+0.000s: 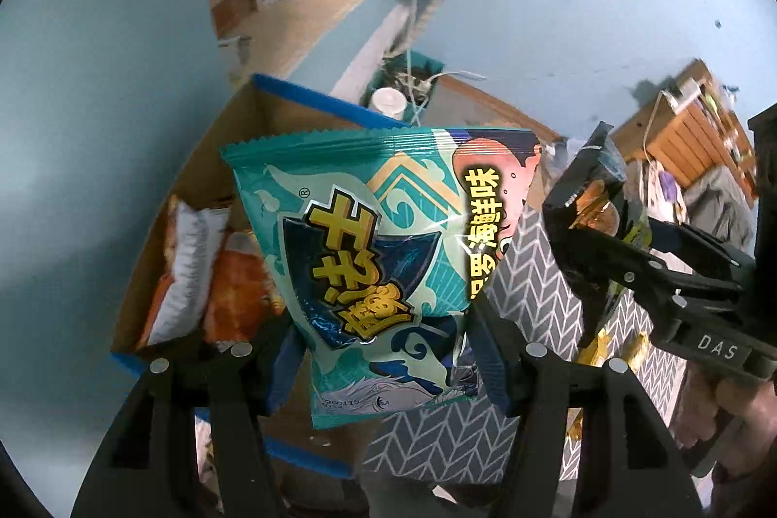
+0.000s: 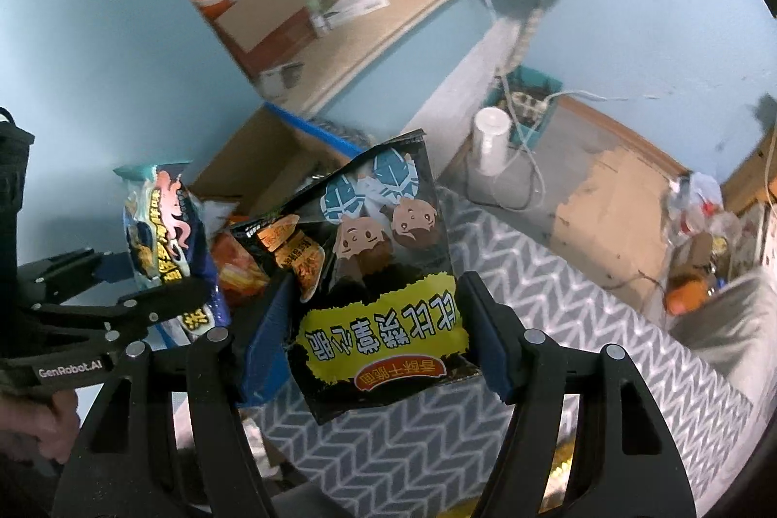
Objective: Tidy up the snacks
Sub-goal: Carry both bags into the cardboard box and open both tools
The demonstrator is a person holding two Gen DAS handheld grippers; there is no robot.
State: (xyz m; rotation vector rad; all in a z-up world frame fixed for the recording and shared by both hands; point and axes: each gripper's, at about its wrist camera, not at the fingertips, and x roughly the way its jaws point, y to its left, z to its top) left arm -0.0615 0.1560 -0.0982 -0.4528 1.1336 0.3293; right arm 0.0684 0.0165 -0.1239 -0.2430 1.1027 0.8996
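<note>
Left gripper (image 1: 383, 353): jaws half open, clamped on lower part of teal bag (image 1: 379, 256), bag upright in air. Right gripper (image 2: 376, 333): jaws half open, clamped on black bag (image 2: 383, 275), tilted, also aloft. Both bags side by side, near but apart. Below and behind: open cardboard box (image 1: 213, 158), blue-taped rim, orange packets (image 1: 233, 285) inside. Grey chevron cloth (image 2: 534, 285) beside box, mostly bare.
</note>
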